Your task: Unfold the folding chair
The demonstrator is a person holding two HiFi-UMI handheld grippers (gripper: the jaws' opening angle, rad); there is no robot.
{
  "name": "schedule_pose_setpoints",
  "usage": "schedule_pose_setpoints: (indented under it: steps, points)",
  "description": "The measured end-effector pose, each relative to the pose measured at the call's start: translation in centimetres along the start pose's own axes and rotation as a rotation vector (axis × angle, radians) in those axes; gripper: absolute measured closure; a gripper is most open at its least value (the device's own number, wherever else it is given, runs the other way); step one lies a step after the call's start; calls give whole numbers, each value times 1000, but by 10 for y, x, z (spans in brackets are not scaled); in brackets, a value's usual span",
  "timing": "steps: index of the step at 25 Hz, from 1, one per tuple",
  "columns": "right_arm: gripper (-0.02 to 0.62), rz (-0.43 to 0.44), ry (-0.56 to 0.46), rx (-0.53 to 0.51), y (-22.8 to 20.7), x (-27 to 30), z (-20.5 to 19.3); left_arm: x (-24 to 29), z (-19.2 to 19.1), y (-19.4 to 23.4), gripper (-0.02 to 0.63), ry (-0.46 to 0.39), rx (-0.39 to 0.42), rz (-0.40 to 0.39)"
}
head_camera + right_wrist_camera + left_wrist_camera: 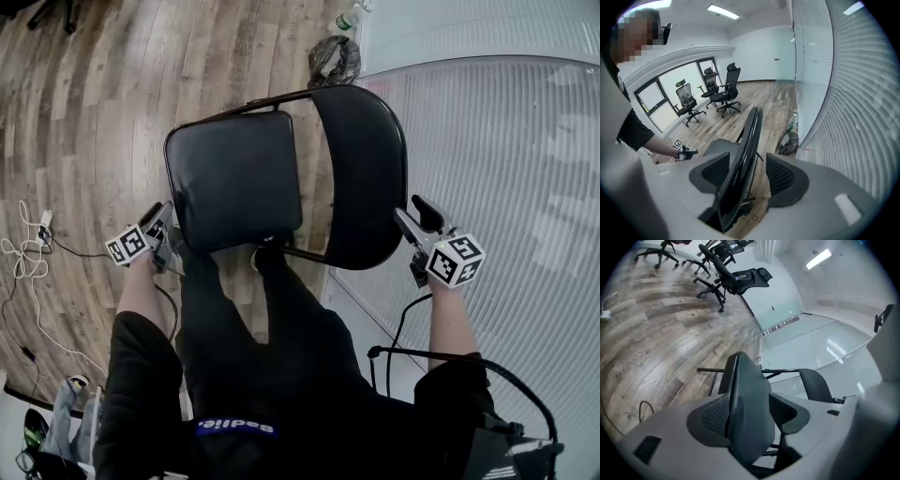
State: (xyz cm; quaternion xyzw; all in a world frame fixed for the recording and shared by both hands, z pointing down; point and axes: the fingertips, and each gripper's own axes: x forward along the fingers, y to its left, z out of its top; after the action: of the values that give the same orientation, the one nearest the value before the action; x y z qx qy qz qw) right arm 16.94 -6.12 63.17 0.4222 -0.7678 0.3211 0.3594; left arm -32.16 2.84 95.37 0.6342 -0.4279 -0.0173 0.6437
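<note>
**Item: folding chair [281,178], black, one piece.**

**Location.** We find it on the wood-plank floor [94,112], at the floor's right edge. Its back lies just beside the white ribbed wall [506,169]. The seat looks level, so we judge the chair already opened out.

**Parts and materials.**
- Seat [234,178]: a rounded square pad with a smooth, slightly glossy black cover and a thin rim.
- Backrest [366,178]: a curved black shell, thin at the edge, matt with a soft sheen.
- Frame tube [253,105]: dark, round and slender, apparently metal.

**Handling (our estimate).**
- The frame is rigid, the padding gives only a little, and the weight looks moderate rather than light.
- The smooth cover and round tube would probably slip under hard pads.
- The hinges are pinch spots.
- We rate the thin seat rim and the backrest edge as the best holds, one on each side, so the chair does not twist.

**Claws.**
- Left claw [161,225]: spread wide at the seat's near left corner. The seat rim stands between its pads but is not clamped.
- Right claw [415,218]: spread wide at the backrest's outer edge. That edge stands between its pads, with a clear gap on one side.

**Also present.** A crumpled bag [333,58] lies by the wall, and loose cables [28,253] lie at the floor's left side.
</note>
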Motion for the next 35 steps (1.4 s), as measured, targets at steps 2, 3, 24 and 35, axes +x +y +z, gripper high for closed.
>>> schedule_pose_setpoints:
  steps: [2, 3, 24, 35]
  points:
    - [362, -18, -46, 24, -2, -11, 9, -4, 7, -30, 357, 3, 17, -19]
    - [362, -19, -61, 35, -2, -17, 10, -9, 7, -46, 357, 2, 21, -26]
    - [402, 205, -269, 46, 124, -123, 43, -88, -17, -413, 359, 36, 414, -322]
    - [479, 427, -335, -111, 227, -151, 63, -145, -45, -568, 450, -41, 726, -460]
